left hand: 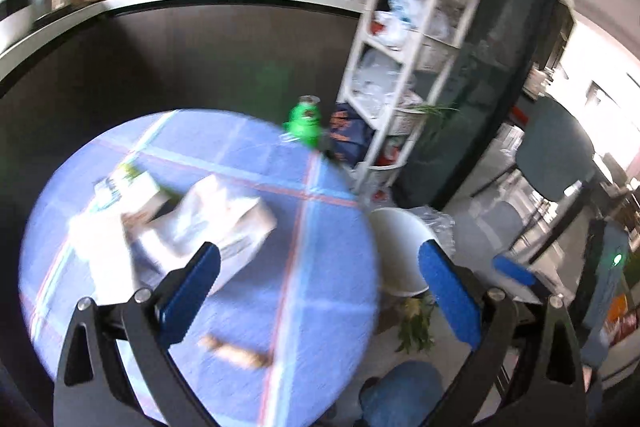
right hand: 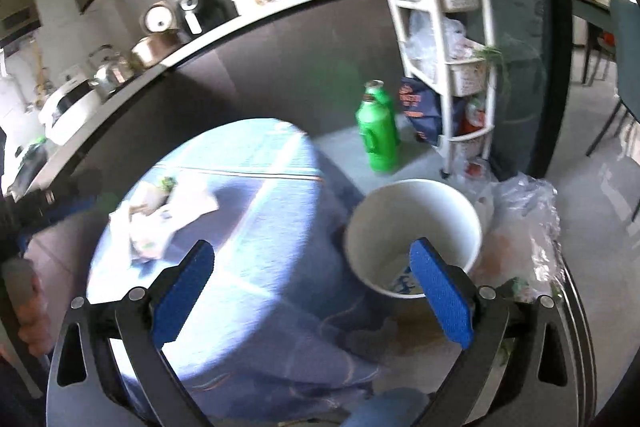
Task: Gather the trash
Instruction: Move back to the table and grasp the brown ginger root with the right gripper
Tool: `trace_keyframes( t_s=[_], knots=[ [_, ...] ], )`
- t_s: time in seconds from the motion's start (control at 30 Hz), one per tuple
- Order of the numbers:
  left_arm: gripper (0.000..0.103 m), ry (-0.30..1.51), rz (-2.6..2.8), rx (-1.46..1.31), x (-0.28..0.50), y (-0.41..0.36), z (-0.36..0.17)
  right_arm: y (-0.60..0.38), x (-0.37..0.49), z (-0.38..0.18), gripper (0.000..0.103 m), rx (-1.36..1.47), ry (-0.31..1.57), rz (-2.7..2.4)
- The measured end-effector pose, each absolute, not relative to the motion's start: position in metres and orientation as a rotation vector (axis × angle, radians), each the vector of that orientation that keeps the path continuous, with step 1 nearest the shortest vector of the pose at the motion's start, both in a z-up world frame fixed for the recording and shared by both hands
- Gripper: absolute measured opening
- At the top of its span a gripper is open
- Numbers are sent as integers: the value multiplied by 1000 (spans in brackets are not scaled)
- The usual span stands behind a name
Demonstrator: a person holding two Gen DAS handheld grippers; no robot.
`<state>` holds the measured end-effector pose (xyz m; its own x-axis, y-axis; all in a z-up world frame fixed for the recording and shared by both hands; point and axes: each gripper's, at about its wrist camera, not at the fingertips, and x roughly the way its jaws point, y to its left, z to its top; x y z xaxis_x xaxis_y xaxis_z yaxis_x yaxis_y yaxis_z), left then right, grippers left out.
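A round table under a blue checked cloth (left hand: 312, 163) carries crumpled white cartons and wrappers (left hand: 188, 227) and a small brown scrap (left hand: 236, 349). My left gripper (left hand: 320, 259) hangs open over the table's near right part with nothing between its fingers. Beside the table on the floor stands a white bin (right hand: 412, 211) with a printed scrap (right hand: 400, 283) at its bottom. My right gripper (right hand: 312, 255) is open and empty above the gap between the table (right hand: 248, 267) and the bin. The same pile of wrappers (right hand: 152, 223) lies on the table's far left.
A green bottle (right hand: 376, 135) and a dark snack bag (right hand: 416, 107) stand on the floor by a white shelf rack (right hand: 460, 27). A clear plastic bag (right hand: 524, 227) lies right of the bin. A counter with appliances (right hand: 192, 19) runs behind. A hand (right hand: 32, 311) shows at left.
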<state>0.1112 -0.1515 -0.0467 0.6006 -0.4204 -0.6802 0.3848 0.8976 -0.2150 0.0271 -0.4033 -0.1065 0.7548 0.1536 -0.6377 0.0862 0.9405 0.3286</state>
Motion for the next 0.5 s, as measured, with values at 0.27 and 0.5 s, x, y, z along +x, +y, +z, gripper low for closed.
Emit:
trace_keyframes(
  t_s=[0.27, 0.5],
  knots=[
    [99, 856, -317, -129, 84, -52, -75, -321, 33, -104, 94, 266, 765, 264],
    [99, 860, -284, -192, 75, -4, -88, -254, 51, -125, 65, 149, 825, 462]
  ],
)
